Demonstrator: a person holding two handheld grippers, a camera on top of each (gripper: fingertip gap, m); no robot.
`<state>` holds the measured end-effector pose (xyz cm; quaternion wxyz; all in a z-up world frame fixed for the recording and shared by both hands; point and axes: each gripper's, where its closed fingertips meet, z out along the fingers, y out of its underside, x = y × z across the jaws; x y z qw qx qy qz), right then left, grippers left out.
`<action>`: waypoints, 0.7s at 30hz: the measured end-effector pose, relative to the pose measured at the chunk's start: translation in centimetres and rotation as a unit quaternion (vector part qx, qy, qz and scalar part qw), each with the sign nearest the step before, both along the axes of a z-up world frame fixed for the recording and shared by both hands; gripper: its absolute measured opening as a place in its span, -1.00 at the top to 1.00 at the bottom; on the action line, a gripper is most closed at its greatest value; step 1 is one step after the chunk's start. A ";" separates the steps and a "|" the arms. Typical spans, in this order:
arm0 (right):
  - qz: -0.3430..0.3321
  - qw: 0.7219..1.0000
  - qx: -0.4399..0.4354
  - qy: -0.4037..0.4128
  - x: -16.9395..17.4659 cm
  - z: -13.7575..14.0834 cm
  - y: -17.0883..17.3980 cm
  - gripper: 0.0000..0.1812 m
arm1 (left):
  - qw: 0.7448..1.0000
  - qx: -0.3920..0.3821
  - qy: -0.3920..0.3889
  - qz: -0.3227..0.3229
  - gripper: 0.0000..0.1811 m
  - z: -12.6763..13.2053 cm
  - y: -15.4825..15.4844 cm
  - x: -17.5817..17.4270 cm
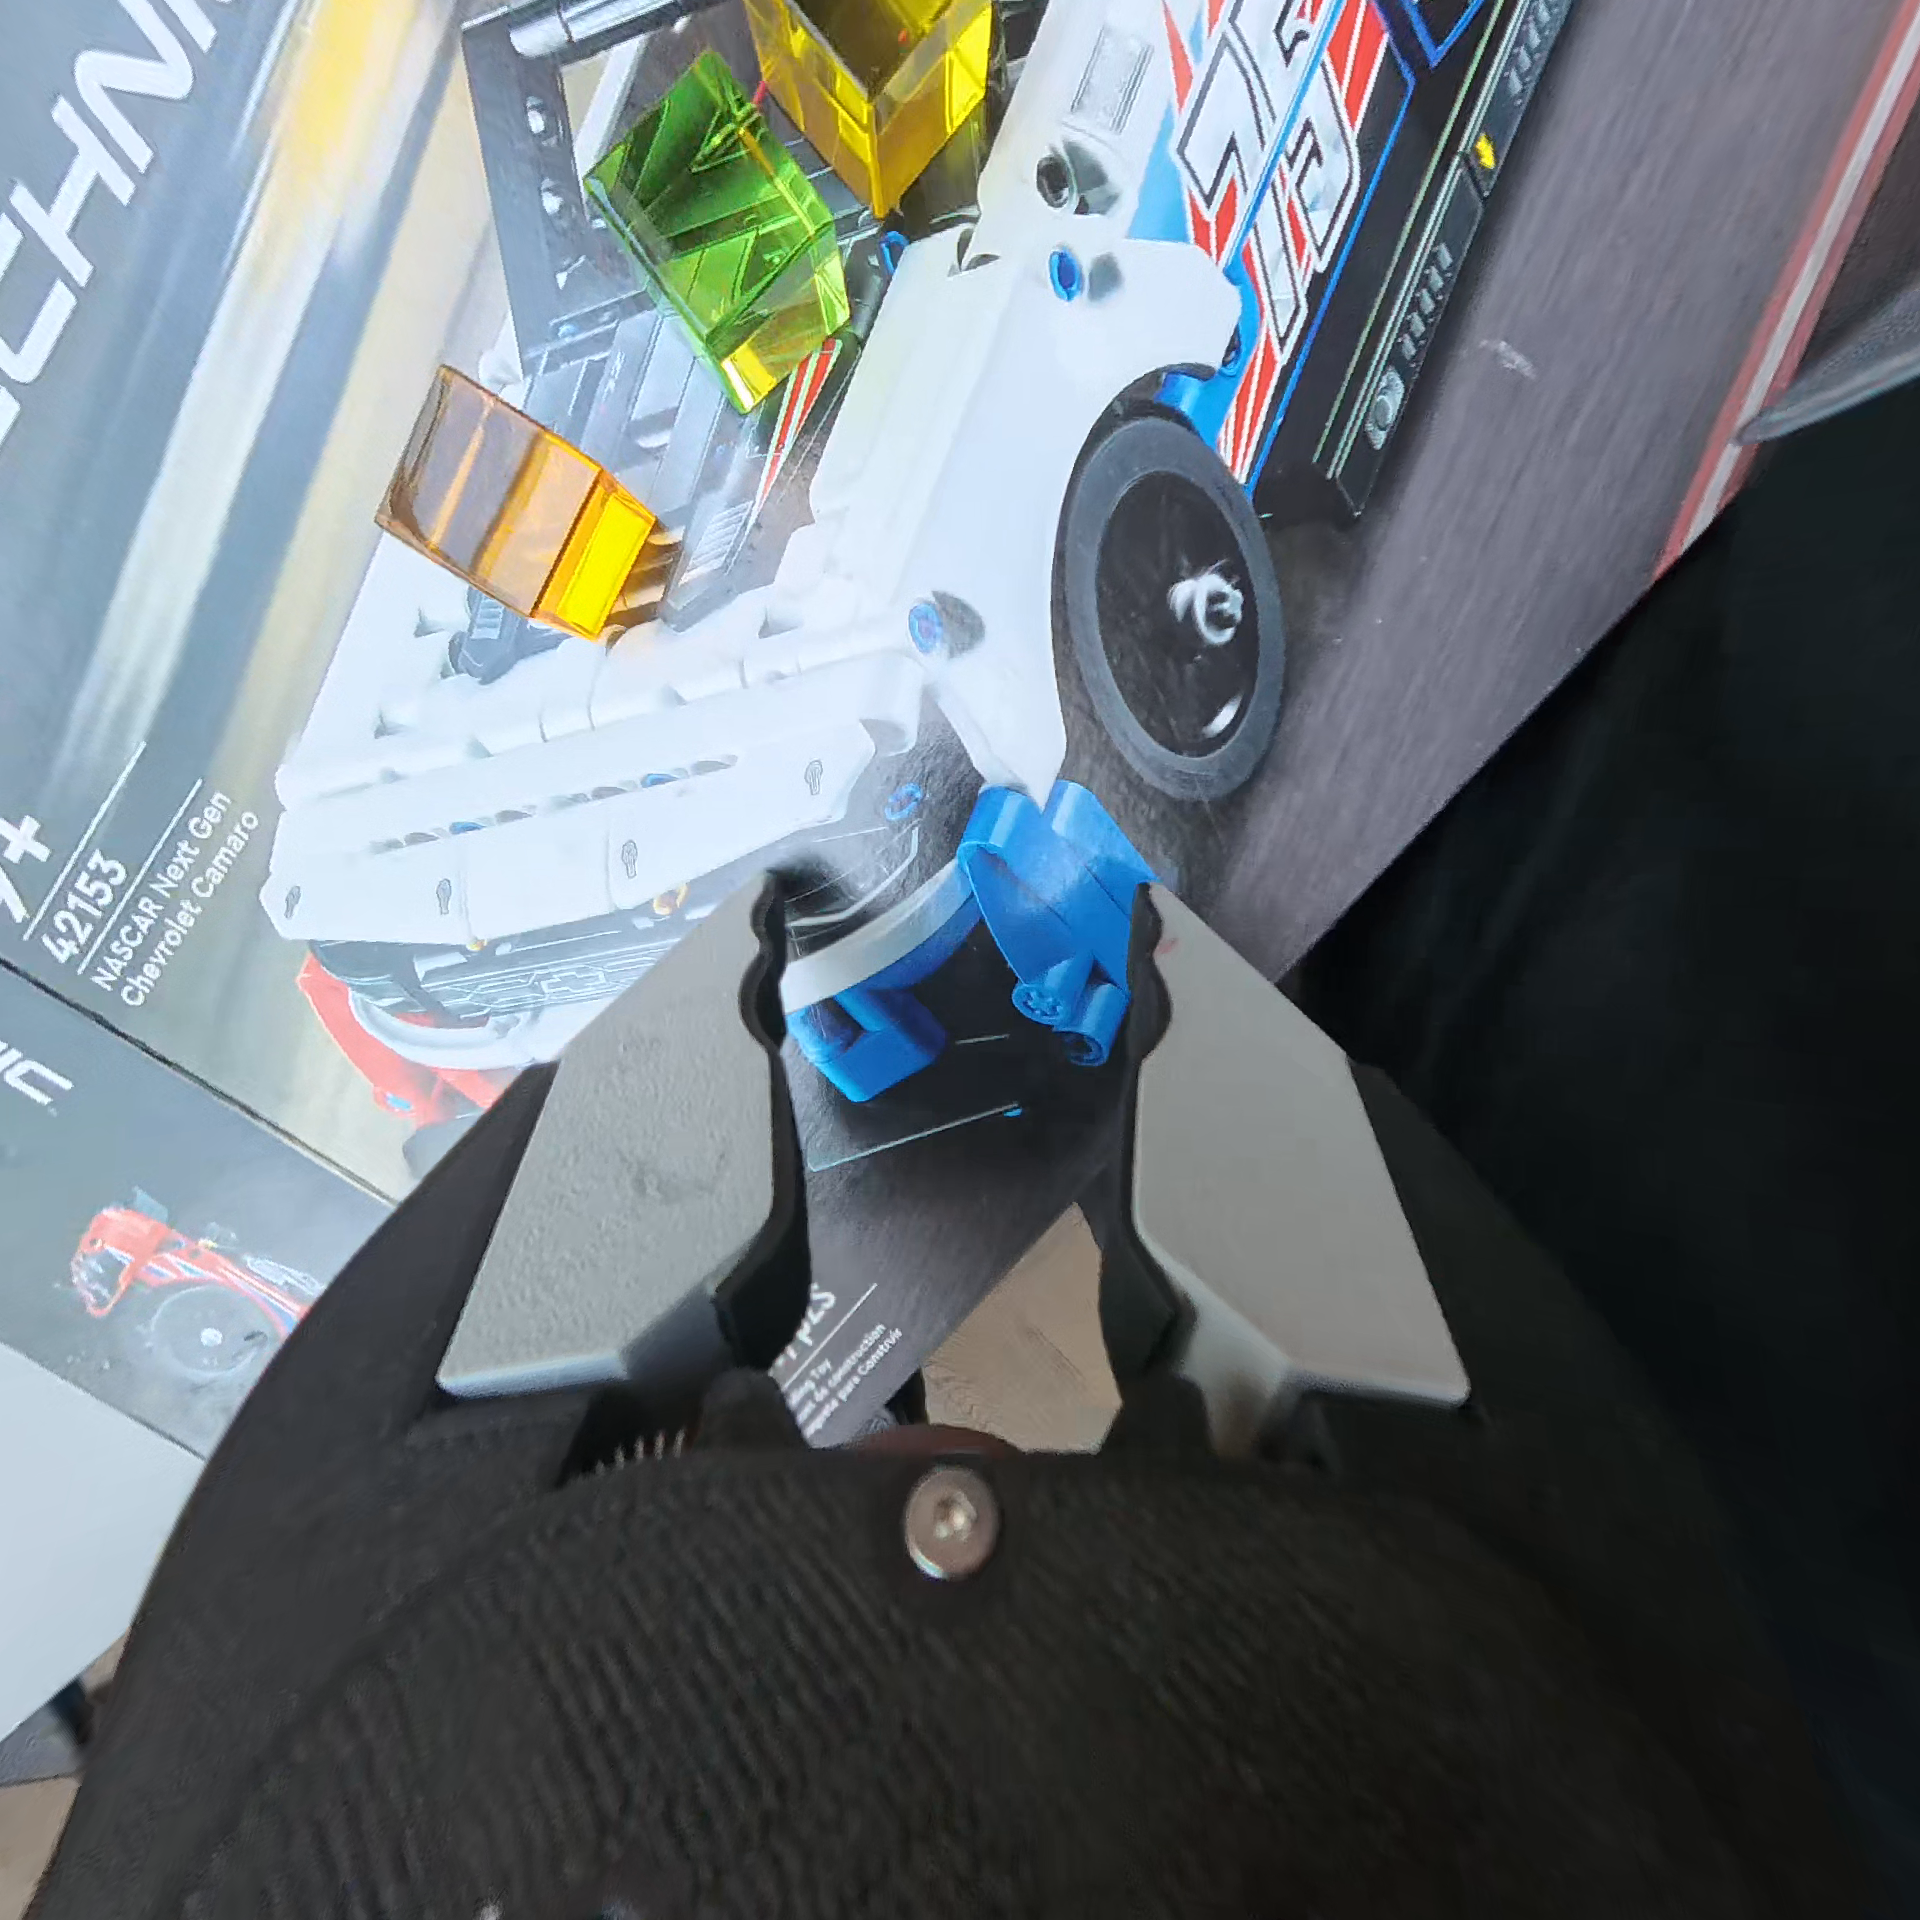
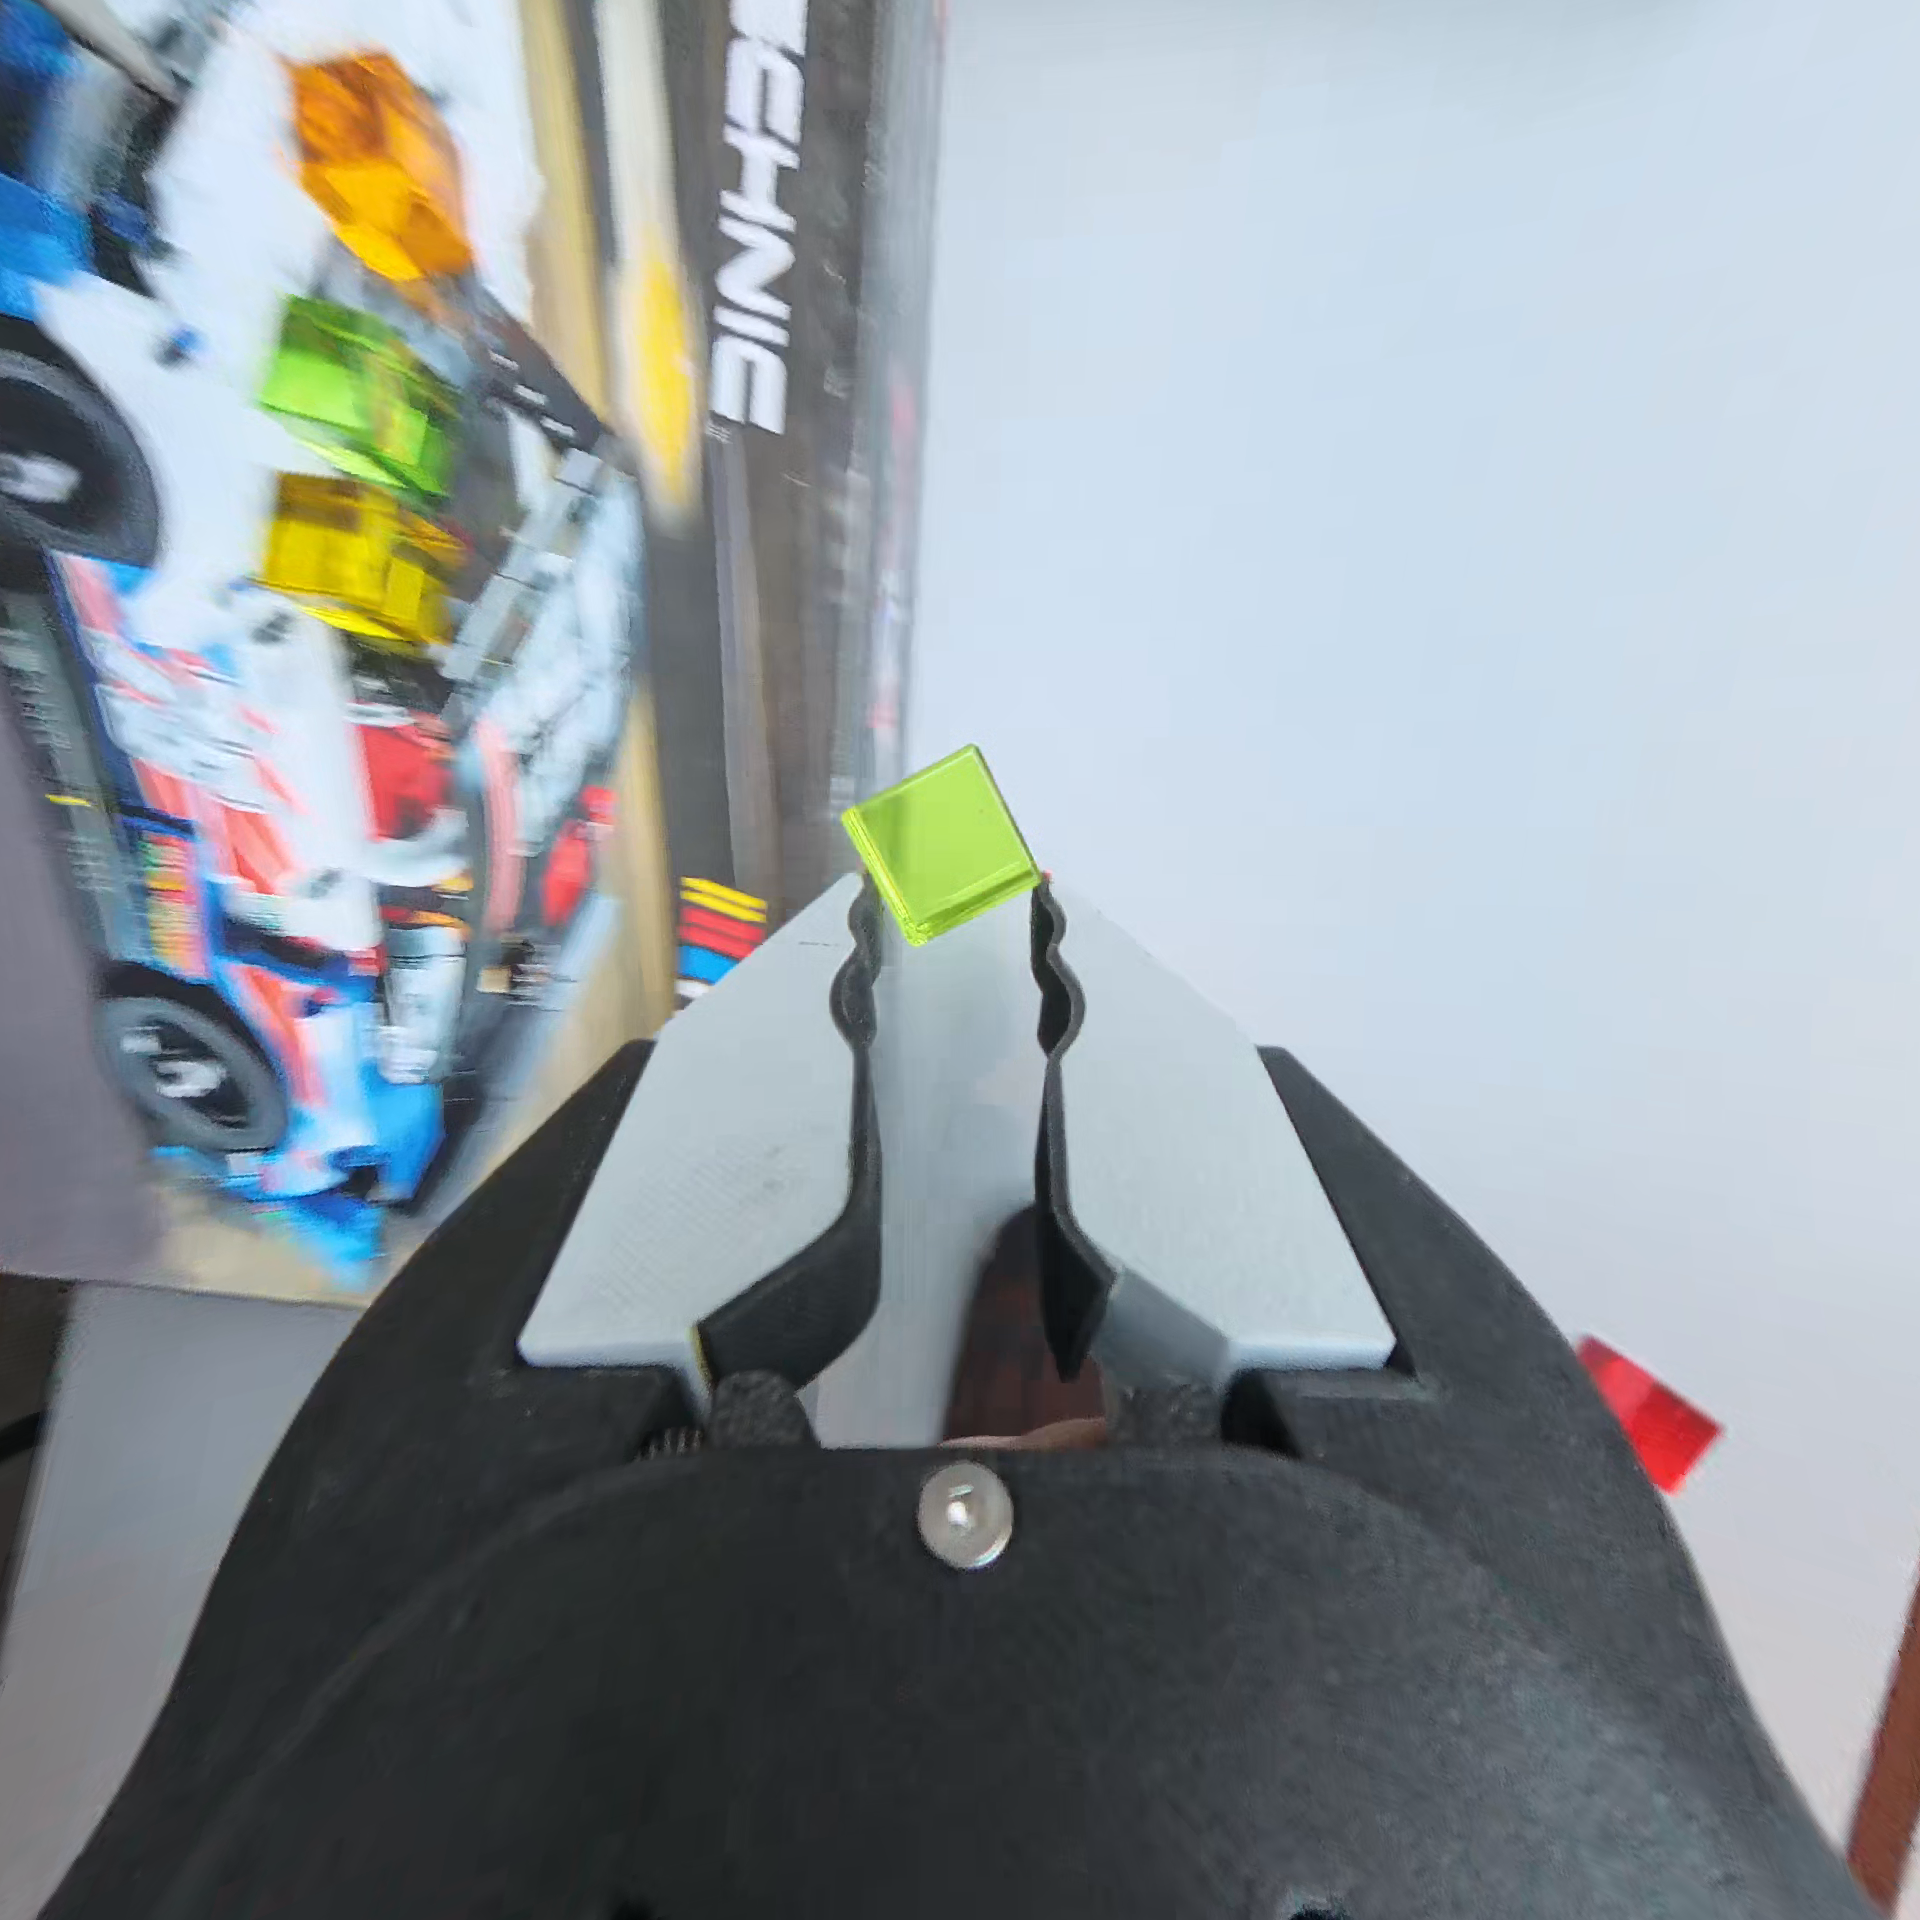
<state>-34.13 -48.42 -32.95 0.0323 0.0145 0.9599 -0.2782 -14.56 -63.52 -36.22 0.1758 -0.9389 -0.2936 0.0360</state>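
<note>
Over the toy box (image 1: 208, 520) with the left gripper (image 1: 956, 987), fingers set moderately apart above the printed car's blue front. Between those fingers, faint straight edges of what looks like a clear piece (image 1: 914, 1132); cannot tell whether it is clamped or only lies there. Farther along the box lid, 3 see-through blocks standing in a loose row: an orange block (image 1: 520, 499) nearest, then a green block (image 1: 717, 223), then a yellow block (image 1: 873, 83), the last 2 almost touching. With the right gripper (image 2: 951, 904), pinches a small lime block (image 2: 940, 842) at the very fingertips, gap narrow, block turned corner-down and sticking out past the tips. Behind it, a plain white surface (image 2: 1455, 520); to the left, the same box (image 2: 790, 623), blurred, carrying the 3 blocks. Low at the right edge, beside the gripper body, a red block (image 2: 1647, 1413) on the white surface.
</note>
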 end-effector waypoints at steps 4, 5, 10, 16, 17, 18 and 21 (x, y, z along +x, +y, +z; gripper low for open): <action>0.017 0.999 -0.016 -0.022 6.2 1.6 -0.9 0.72 | 1.000 0.005 -0.016 -0.021 0.26 0.6 -0.7 0.7; 0.024 0.999 -0.009 -0.026 7.8 1.1 -1.3 0.72 | 0.999 0.003 -0.023 -0.027 0.23 0.6 -1.1 1.0; 0.039 0.998 0.051 0.023 11.8 -2.6 -2.5 0.72 | 0.995 -0.039 -0.006 -0.090 0.11 -0.2 -3.7 2.1; -0.021 1.000 0.015 0.005 10.1 -0.7 -1.8 0.52 | 0.995 -0.040 -0.011 -0.091 0.03 -0.2 -2.8 2.2; -0.042 0.999 0.003 0.001 9.0 0.0 -1.0 0.53 | 0.995 -0.043 -0.013 -0.084 0.04 0.0 -2.9 2.3; -0.069 0.998 -0.005 -0.004 7.5 0.4 0.2 0.53 | 0.996 -0.040 -0.017 -0.084 0.05 0.3 -3.1 2.8; -0.198 0.980 -0.016 -0.006 1.2 0.4 5.7 0.51 | 0.995 -0.039 -0.024 -0.084 0.07 0.7 -4.1 4.2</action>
